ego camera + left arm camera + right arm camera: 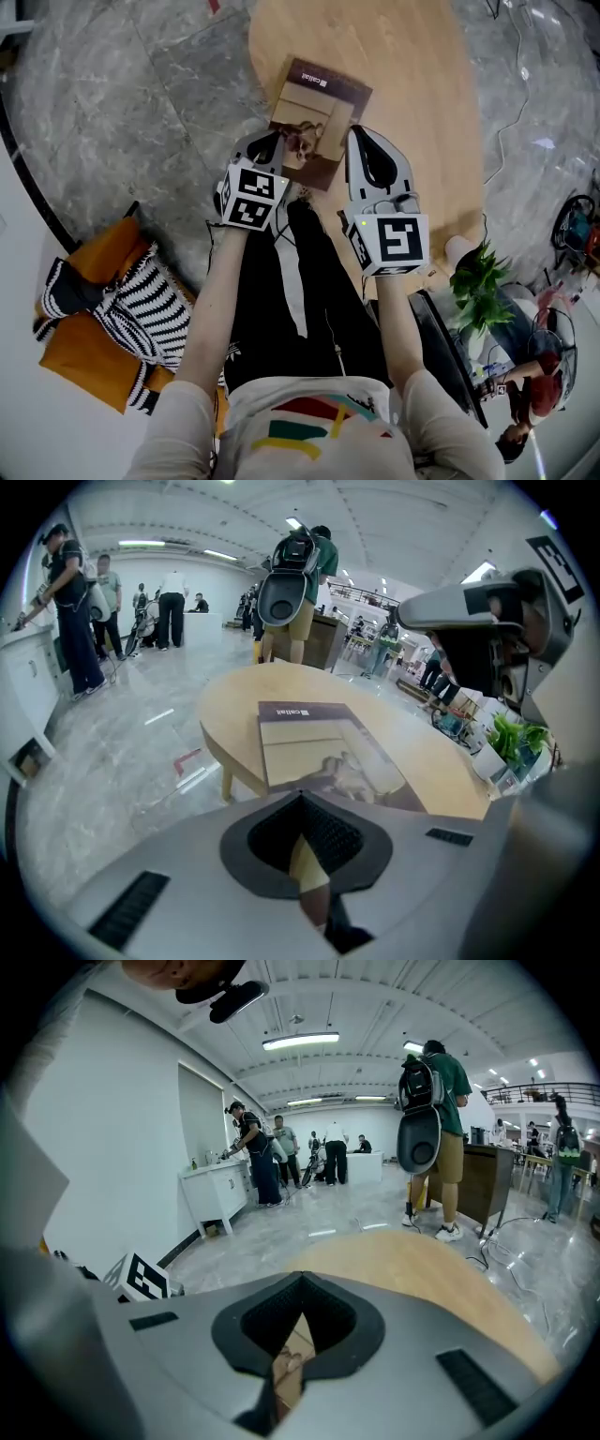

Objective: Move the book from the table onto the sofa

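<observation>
In the head view a brown and tan book sits tilted over the near edge of the round wooden table, with a gripper on each side of its near end. My left gripper is shut on the book's near left corner. My right gripper is shut on its near right edge. In the left gripper view the book stretches forward from the shut left gripper over the table. In the right gripper view a strip of the book shows inside the shut right gripper.
An orange cushion with a striped black-and-white throw lies on a white seat at the lower left. A potted plant stands to the right of my legs. Cables trail on the grey marble floor. Several people stand far off in the hall.
</observation>
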`<action>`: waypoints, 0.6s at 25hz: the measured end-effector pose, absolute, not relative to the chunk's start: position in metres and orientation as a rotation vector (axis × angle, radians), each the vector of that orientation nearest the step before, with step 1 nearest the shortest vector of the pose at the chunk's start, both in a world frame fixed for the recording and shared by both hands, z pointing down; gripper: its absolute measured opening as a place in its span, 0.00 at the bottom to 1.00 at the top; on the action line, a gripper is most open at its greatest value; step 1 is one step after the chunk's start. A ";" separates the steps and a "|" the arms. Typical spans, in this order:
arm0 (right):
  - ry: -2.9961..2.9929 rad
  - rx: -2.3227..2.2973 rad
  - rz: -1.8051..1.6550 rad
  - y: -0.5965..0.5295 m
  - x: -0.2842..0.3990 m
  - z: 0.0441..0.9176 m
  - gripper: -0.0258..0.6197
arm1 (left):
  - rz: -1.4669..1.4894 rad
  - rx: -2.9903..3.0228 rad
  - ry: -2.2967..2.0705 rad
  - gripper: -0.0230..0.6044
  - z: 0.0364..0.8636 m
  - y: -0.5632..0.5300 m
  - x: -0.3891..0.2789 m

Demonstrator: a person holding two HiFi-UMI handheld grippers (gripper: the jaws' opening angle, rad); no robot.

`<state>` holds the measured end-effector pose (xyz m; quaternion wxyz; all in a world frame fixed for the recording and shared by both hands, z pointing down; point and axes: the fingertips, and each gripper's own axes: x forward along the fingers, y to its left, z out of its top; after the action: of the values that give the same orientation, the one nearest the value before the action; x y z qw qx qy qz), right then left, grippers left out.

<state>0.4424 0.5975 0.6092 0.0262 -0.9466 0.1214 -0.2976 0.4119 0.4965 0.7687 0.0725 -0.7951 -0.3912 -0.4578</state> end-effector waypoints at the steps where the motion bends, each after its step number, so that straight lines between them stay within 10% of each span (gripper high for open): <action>1: 0.391 -2.923 -0.925 0.595 0.442 0.610 0.06 | -1.384 -2.408 -1.163 0.05 0.768 0.494 0.412; 10: 0.522 -2.916 -0.951 0.581 0.442 0.617 0.06 | -1.229 -2.656 -1.150 0.06 0.742 0.477 0.424; 15: 0.517 -2.914 -0.962 0.589 0.448 0.623 0.06 | -1.424 -2.765 -1.245 0.48 0.754 0.482 0.418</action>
<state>0.4482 0.5889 0.6234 0.0149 -0.9362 0.1662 -0.3093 0.4176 0.4818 0.7545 -0.1044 -0.8208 -0.3696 -0.4228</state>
